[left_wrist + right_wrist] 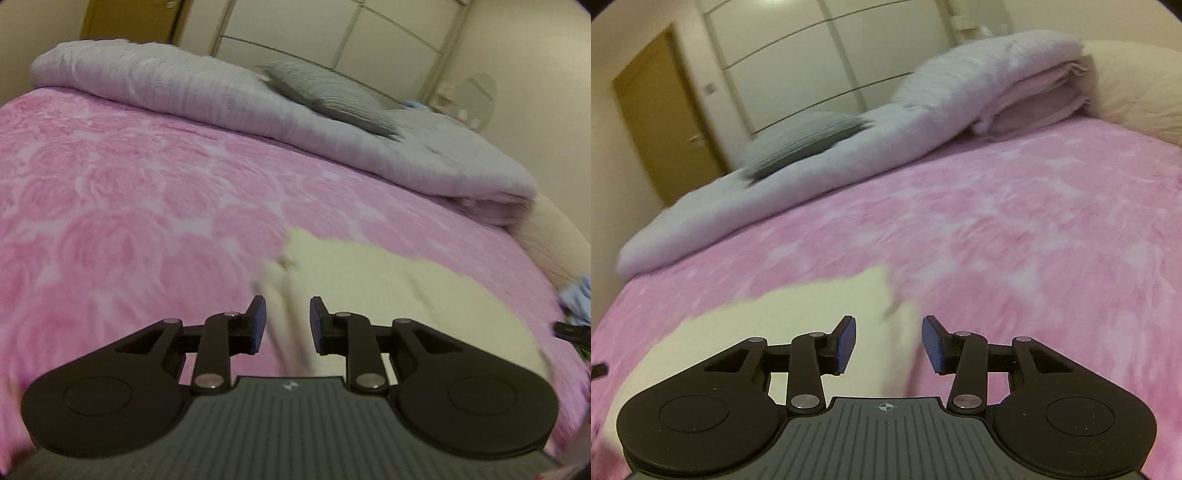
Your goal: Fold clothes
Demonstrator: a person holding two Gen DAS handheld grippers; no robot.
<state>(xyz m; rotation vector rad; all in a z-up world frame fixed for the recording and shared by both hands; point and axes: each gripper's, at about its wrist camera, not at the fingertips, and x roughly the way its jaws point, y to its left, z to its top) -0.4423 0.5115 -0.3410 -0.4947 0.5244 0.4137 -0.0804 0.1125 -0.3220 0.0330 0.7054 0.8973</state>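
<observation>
Both claws are hanging released and empty, left gripper (287, 320) and right gripper (888, 343) at the bottom of their frames. A pale yellow garment (388, 295) (798, 314) is lying just beyond on the pink blanket (147, 206) (1015, 229). A grey duvet (184, 85) (923, 103) is lying across the upper frame.

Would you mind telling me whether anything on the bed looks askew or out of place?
Nothing is damaged or spilled. The pale yellow garment lies flat on the pink rose-patterned bedspread; the grey ribbed cushion sits tilted on the rumpled white duvet. Both the left gripper and right gripper are open, holding nothing.
</observation>
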